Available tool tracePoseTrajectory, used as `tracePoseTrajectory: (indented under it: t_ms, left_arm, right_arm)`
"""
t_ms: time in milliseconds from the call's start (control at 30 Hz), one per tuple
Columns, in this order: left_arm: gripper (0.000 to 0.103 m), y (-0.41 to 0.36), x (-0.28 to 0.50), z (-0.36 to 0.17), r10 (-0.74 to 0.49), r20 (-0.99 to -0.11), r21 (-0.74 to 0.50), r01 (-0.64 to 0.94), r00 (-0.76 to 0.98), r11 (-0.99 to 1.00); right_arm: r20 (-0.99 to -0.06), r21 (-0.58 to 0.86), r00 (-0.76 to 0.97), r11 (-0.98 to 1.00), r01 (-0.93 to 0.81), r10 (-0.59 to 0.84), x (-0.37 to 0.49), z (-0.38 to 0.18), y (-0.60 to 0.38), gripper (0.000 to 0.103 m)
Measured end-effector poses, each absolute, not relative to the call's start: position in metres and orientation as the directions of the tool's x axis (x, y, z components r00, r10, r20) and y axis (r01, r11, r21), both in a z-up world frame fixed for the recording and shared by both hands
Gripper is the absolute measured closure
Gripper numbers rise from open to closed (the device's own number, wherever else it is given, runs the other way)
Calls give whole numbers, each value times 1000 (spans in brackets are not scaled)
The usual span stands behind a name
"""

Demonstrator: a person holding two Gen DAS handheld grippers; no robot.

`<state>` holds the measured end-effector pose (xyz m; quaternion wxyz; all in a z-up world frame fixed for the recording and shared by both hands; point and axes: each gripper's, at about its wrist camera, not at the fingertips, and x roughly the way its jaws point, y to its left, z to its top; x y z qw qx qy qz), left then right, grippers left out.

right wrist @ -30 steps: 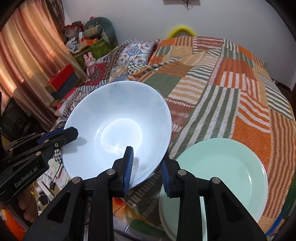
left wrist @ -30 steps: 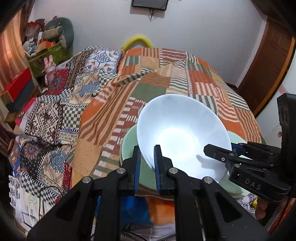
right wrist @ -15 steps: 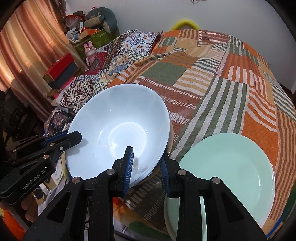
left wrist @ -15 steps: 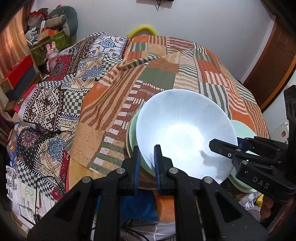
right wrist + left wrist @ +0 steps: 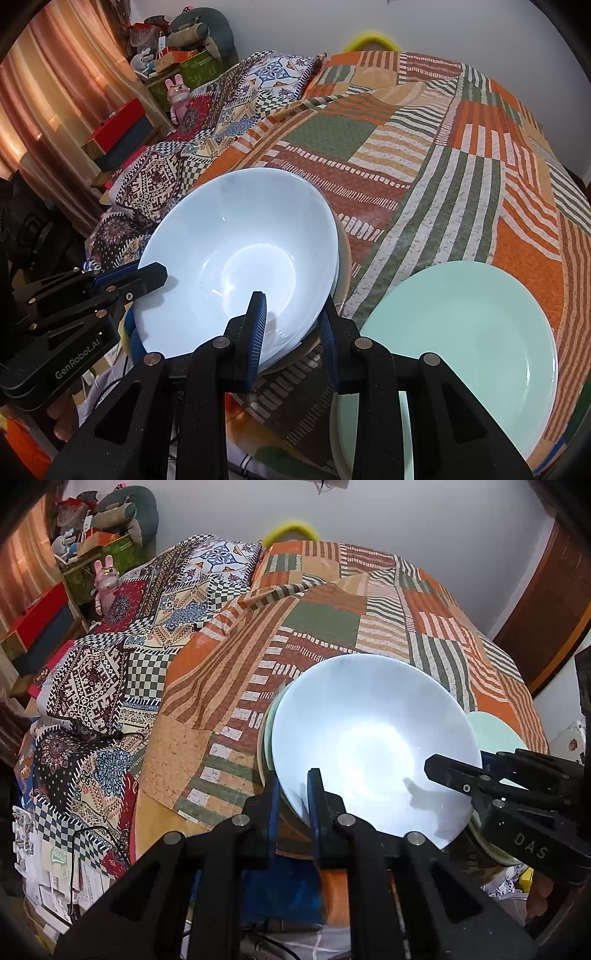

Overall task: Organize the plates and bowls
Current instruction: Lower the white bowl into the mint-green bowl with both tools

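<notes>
A large white bowl sits low at the near edge of the patchwork table, nested on other dishes whose rims show at its left. My left gripper is shut on the bowl's near left rim. My right gripper is shut on the bowl's near right rim. A pale green plate lies flat to the right of the bowl, with another rim under it. It also shows in the left wrist view behind the bowl.
The table carries an orange, green and brown patchwork cloth. A second patterned cloth covers the left side. Boxes and toys stand at the far left by a curtain. A brown door is at the right.
Both grippers have lowered the white bowl, level, onto the stack of dishes at the near table edge. The green plate has stayed in place.
</notes>
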<state>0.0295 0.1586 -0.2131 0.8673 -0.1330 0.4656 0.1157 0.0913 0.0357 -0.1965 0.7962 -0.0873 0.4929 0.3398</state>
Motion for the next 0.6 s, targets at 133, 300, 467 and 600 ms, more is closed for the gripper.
tracePoseTrajectory:
  t_ms: [133,300,467,600]
  left_arm:
    - [90,159,30,-213,77,-838,-122,-323,540,938]
    - [84,162,32,-215,78,-842,-123,-330,533,936]
    - [84,162,34,-216,81,-843,-121,-333,532,935]
    - [84,161,33,-216,79,-845,-118,-328,529,937]
  right_arm:
    - [-847,203,274,753,-626,456,93,-199,36,77]
    - [-842,165,308,754,-636,444,91,-196,36,74]
    - [-829,154,324,742,-652,456,90,-189,35,74]
    - [-825,160,322,739,-655,464,91,-188,34,74]
